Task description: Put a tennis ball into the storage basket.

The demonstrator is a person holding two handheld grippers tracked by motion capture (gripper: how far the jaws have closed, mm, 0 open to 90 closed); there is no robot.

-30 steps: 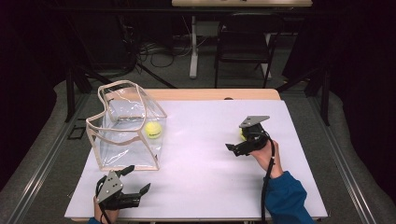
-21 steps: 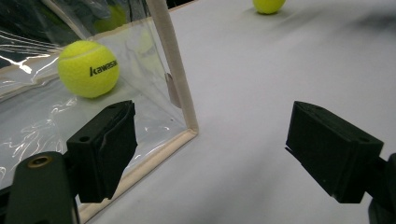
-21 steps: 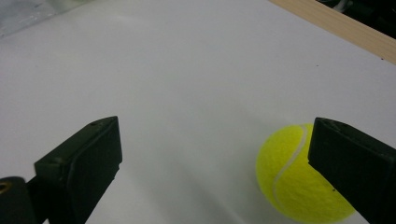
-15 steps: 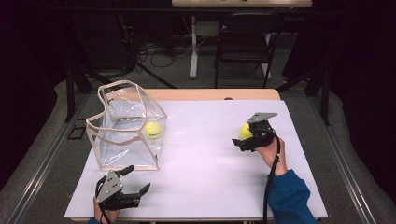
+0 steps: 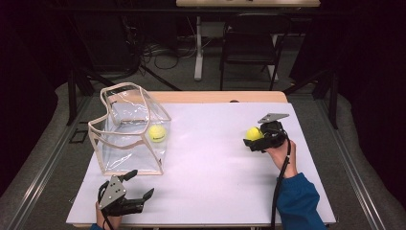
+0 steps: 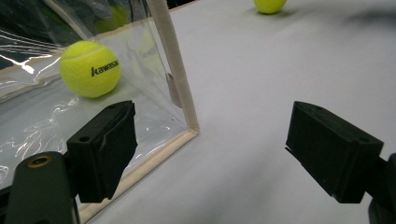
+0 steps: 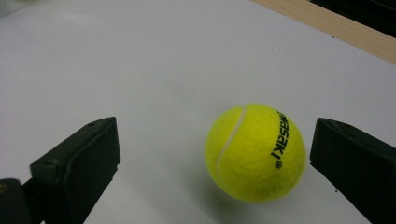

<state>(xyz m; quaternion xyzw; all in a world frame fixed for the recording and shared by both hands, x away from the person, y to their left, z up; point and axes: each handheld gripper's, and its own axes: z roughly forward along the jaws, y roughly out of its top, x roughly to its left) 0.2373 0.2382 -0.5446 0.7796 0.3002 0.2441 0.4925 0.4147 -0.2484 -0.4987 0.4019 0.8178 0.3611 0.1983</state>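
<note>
White table (image 5: 215, 191) with a wooden far edge, dark floor around it, a black chair (image 5: 249, 43) beyond the far side. Clear plastic bag (image 5: 129, 129) with beige trim stands open-topped on the left part of the table; in the left gripper view its near corner seam (image 6: 175, 70) rises just beyond the left jaw. One yellow tennis ball inside the bag (image 5: 157, 133), resting on the bag floor toward its right wall, also seen through the plastic (image 6: 90, 68). Left gripper (image 5: 139, 184) sits at the near left edge of the table, just near of the bag, jaws spread wide, nothing between them, not touching the bag as far as I can tell. Right gripper (image 5: 253, 142) is on the right side of the table, well apart from the bag, jaws wide apart. Second tennis ball (image 7: 255, 152) lies on the table between its jaws, closer to the right-hand jaw, a thin gap still visible, so not clamped. High view shows the same ball (image 5: 253, 133) at the gripper tips
</note>
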